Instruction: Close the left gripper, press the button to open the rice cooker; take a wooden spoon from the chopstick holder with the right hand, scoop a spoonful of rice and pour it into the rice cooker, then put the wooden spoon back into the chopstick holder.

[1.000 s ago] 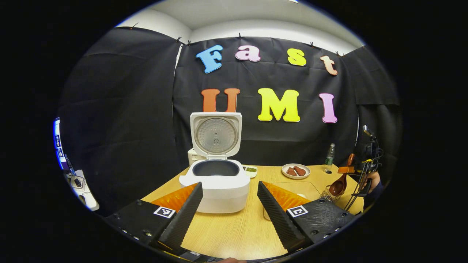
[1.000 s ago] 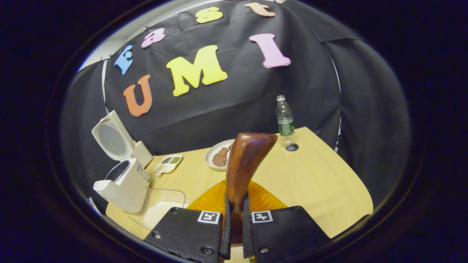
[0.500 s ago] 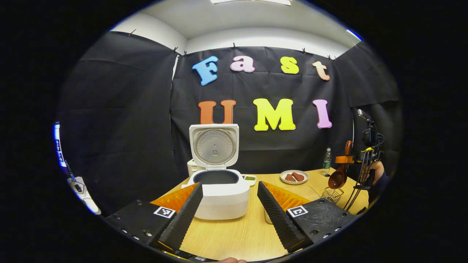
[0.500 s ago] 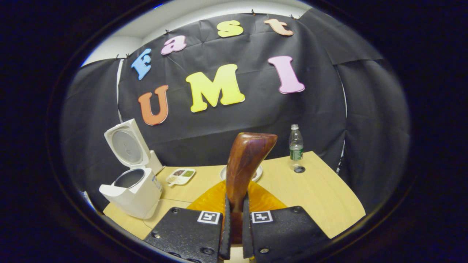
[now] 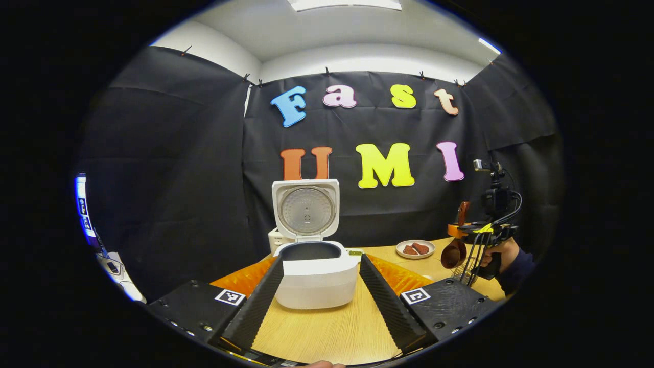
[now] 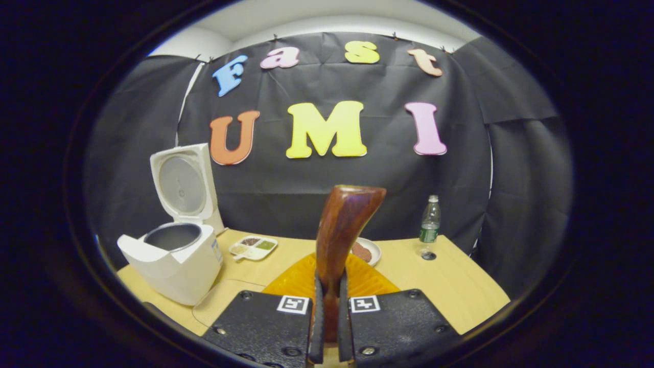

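Left gripper view: left hand-held gripper (image 5: 319,296) spread wide, holding nothing, fingers framing the rice cooker (image 5: 317,273) straight ahead on the desk (image 5: 327,332). Lid up, pot bare, so button step done. Far off to the right, right hand-held gripper (image 5: 462,236) gripping the wooden spoon (image 5: 453,250), bowl hanging just above the wire chopstick holder (image 5: 464,273). Plate (image 5: 415,249) near the black cloth wall.

Right gripper view: right hand-held gripper (image 6: 327,319) clamped narrow on the wooden spoon (image 6: 342,230), handle rising ahead. Rice cooker (image 6: 171,255) ahead to the left, well apart. Spoon taken, by the look of it; scooping, pouring and returning left. Pale wooden desk (image 6: 460,291), small divided dish (image 6: 254,247), plate (image 6: 370,250), water bottle (image 6: 430,226) ahead to the right, white ceiling above the cloth.
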Tool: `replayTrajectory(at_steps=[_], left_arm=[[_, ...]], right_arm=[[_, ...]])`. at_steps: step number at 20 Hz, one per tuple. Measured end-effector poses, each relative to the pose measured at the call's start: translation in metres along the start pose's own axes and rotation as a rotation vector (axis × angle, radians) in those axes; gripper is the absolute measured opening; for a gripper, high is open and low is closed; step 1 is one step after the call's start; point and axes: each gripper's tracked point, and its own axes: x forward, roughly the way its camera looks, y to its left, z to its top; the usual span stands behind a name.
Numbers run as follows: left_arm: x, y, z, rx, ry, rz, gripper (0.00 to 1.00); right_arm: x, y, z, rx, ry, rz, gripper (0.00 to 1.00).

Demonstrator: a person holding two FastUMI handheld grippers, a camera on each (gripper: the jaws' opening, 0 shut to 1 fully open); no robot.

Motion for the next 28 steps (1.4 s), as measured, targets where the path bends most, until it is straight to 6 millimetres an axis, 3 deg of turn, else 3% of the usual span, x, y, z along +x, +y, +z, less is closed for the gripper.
replayTrajectory(at_steps=[2, 7, 12, 15, 20, 28], left_arm=[[0.0, 0.004, -0.003, -0.007, 0.005, 0.003, 0.95], [0.001, 0.013, -0.009, -0.012, 0.008, 0.019, 0.95], [0.003, 0.018, -0.018, -0.024, 0.024, 0.02, 0.95], [0.004, 0.02, -0.022, -0.037, 0.032, 0.017, 0.95], [0.005, 0.022, -0.024, -0.039, 0.038, 0.017, 0.95], [0.008, 0.027, -0.027, -0.013, 0.05, 0.027, 0.95]], right_arm=[[-0.002, 0.027, -0.006, -0.016, 0.0, 0.035, 0.16], [0.011, 0.053, -0.042, -0.047, 0.059, 0.063, 0.16], [0.025, 0.054, -0.077, -0.118, 0.085, 0.015, 0.16], [0.029, 0.05, -0.111, -0.15, 0.168, -0.042, 0.16], [0.016, 0.103, -0.126, 0.022, 0.275, 0.097, 0.16], [0.028, 0.125, -0.125, 0.22, 0.357, 0.194, 0.16]])
